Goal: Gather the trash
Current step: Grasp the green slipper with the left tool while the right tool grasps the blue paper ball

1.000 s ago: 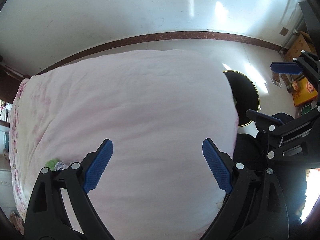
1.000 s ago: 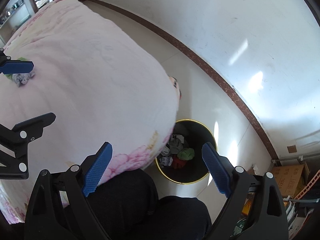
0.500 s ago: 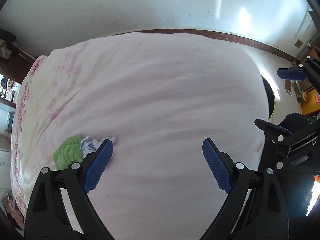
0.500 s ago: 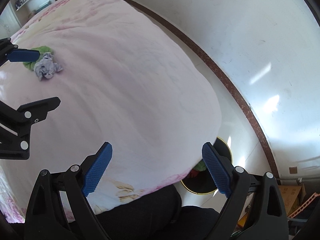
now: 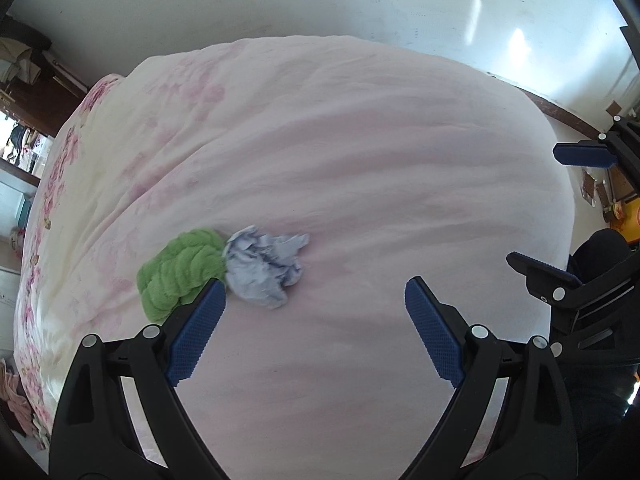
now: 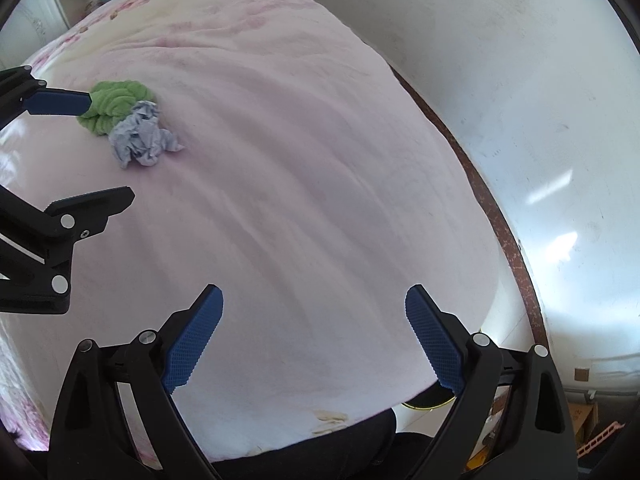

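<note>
Two pieces of trash lie on a large pink floral bedspread (image 5: 360, 152) that fills most of both views, with a pale wall behind it and the gold rim of a bin (image 6: 426, 406) just peeping out past the near right edge of the bed. Next in size come the claws: the left claw (image 5: 316, 332) hangs over the bed with its blue pads spread wide and nothing between them, and the right claw (image 6: 314, 338) is likewise spread and empty, further right. Just beyond the left claw's left pad sits a green fuzzy wad (image 5: 180, 272), touching a crumpled grey-white paper ball (image 5: 264, 268) on its right. Both look light and soft (likely to squash rather than slip), so I judge a pinch across the thick middle of each would hold best; the paper's loose flaps at its far right would probably tear or unfold. No readable writing or brand shows; the orange cartons at the far right are too blurred.
</note>
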The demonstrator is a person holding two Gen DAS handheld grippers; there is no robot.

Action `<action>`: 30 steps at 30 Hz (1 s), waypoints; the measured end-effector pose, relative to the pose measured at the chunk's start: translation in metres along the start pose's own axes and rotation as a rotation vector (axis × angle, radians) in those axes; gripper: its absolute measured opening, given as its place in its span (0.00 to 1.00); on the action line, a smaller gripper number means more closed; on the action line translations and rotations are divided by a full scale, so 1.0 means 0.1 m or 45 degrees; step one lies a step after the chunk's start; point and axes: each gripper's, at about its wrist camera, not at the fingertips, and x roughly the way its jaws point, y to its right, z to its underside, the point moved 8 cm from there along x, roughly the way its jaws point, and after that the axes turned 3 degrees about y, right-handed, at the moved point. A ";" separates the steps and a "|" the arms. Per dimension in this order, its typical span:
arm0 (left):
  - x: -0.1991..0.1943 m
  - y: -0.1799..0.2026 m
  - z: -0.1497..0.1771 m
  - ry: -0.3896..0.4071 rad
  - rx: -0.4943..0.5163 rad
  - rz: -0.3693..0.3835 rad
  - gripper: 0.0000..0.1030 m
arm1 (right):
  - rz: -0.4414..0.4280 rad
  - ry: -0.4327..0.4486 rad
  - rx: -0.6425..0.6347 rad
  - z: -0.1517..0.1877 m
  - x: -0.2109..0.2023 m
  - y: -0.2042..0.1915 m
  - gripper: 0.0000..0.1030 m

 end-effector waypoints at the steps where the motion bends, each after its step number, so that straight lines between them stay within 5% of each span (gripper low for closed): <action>1: 0.01 -0.06 0.02 0.000 -0.010 -0.006 0.87 | -0.003 0.002 -0.008 -0.04 0.00 -0.06 0.86; 16: 0.13 -0.72 0.32 0.005 -0.035 -0.051 0.91 | -0.029 0.008 -0.125 -0.41 0.07 -0.71 0.87; 30: 0.74 -1.23 0.49 -0.104 0.093 0.016 0.94 | -0.025 -0.040 -0.163 -0.54 0.28 -1.04 0.87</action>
